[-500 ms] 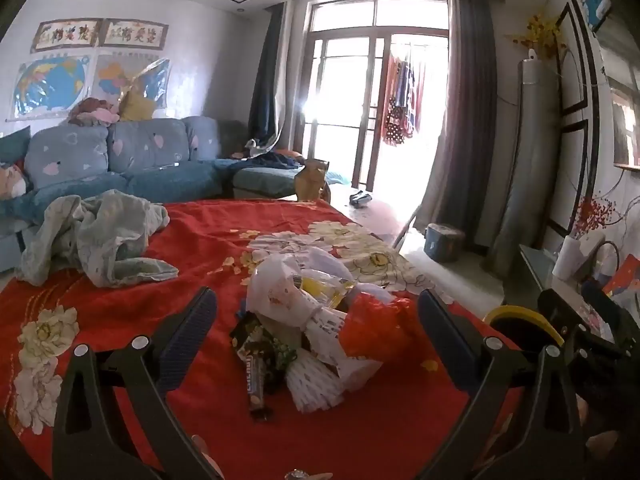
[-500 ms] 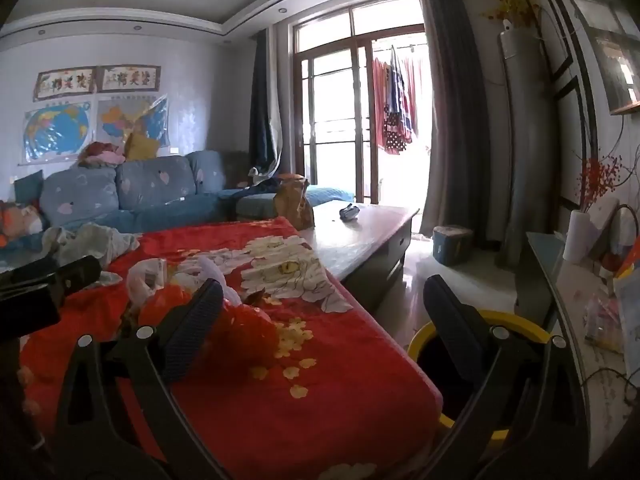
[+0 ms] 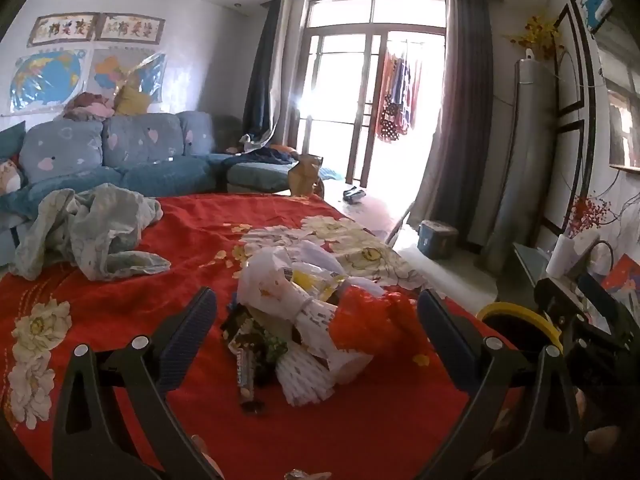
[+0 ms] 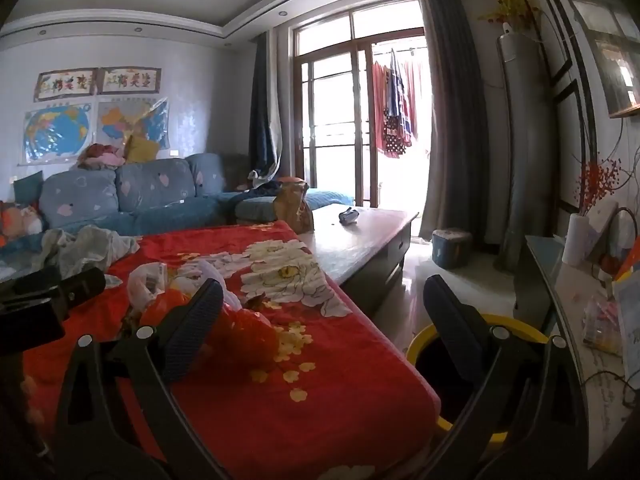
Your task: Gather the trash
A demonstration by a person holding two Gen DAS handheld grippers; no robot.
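Note:
A pile of trash [image 3: 304,316] lies on the red flowered cloth [image 3: 132,316]: white plastic bags, a red plastic bag [image 3: 372,316], a white foam net, dark snack wrappers. My left gripper [image 3: 316,312] stands open, level with the pile, fingers on either side of it and apart from it. In the right wrist view the same pile [image 4: 188,292] lies left of centre. My right gripper [image 4: 320,304] is open over the cloth's right edge, nothing between its fingers. A yellow-rimmed bin [image 4: 516,332] stands on the floor right of the table.
A crumpled grey-green cloth [image 3: 88,236] lies at the table's far left. A blue sofa [image 3: 120,160] runs behind. A brown paper bag [image 4: 294,208] and a small dark object [image 4: 348,216] sit on the bare table end. A side counter [image 4: 580,320] lines the right wall.

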